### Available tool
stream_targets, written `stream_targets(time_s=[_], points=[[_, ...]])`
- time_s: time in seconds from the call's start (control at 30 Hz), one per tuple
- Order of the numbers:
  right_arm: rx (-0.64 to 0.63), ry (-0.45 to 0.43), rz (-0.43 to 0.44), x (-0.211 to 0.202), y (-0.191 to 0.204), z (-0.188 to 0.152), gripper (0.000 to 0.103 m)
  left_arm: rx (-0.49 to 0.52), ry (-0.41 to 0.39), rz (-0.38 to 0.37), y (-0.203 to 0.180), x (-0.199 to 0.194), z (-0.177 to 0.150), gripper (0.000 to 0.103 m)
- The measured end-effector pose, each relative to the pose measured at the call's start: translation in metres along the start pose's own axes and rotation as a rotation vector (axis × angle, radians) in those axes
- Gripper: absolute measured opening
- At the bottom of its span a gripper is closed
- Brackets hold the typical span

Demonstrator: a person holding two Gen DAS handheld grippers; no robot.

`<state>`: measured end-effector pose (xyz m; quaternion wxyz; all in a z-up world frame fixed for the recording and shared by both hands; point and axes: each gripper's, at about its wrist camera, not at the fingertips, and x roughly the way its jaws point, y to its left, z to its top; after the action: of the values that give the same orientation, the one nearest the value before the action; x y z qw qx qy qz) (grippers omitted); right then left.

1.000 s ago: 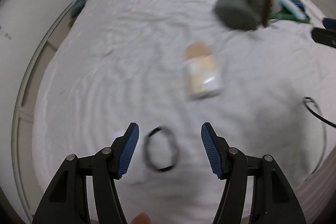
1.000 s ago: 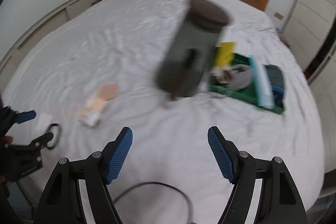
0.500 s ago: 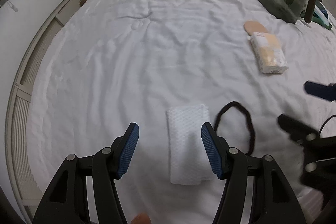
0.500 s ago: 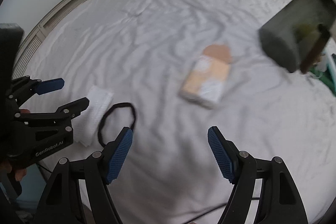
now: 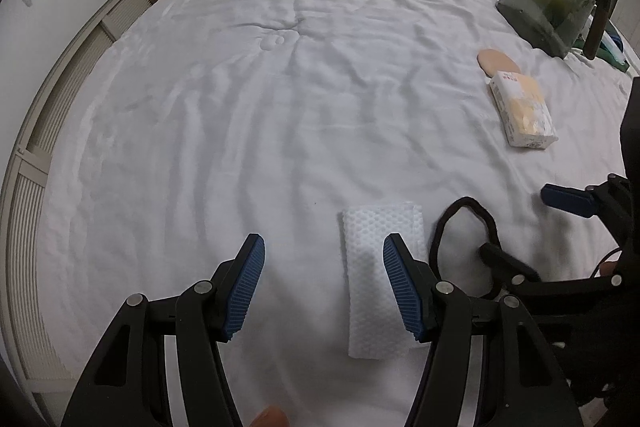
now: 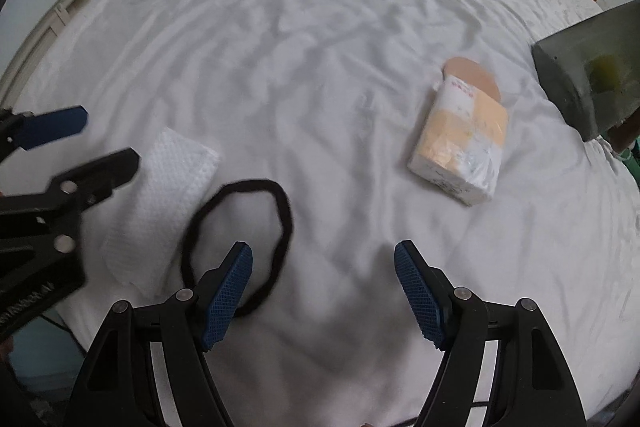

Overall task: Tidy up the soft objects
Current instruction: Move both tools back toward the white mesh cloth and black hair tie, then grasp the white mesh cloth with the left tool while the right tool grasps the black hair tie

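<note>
Where the rumpled white bedsheet point(image 5: 280, 75) nears its edge lie a folded waffle-textured white cloth point(image 5: 374, 267) and a thin black elastic loop point(image 6: 240, 231). Left gripper point(image 5: 324, 287) and right gripper point(image 6: 324, 291) hover with jaws apart, holding nothing. Farther off, a plastic-wrapped tissue pack point(image 6: 460, 147).

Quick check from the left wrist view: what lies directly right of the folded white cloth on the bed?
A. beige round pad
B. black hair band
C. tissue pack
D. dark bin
B: the black hair band loops just beside the folded white cloth; the tissue pack lies farther away.
</note>
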<state>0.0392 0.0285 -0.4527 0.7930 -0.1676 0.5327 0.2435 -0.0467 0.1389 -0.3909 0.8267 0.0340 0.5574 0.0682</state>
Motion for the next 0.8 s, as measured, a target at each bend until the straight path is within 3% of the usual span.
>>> stream_targets(time_s=[0.5, 0.6, 0.8], points=[[0.207, 0.045, -0.137, -0.014, -0.096, -0.036, 0.073, 0.024, 0.036, -0.068, -0.026, 0.008, 0.003, 0.056], [0.231, 0.026, -0.086, -0.019, -0.099, -0.037, 0.074, 0.026, 0.057, -0.061, -0.029, 0.015, 0.001, 0.056], [0.141, -0.015, 0.035, -0.023, -0.06, -0.037, 0.074, 0.022, 0.103, -0.069, -0.03, 0.028, -0.006, 0.056]])
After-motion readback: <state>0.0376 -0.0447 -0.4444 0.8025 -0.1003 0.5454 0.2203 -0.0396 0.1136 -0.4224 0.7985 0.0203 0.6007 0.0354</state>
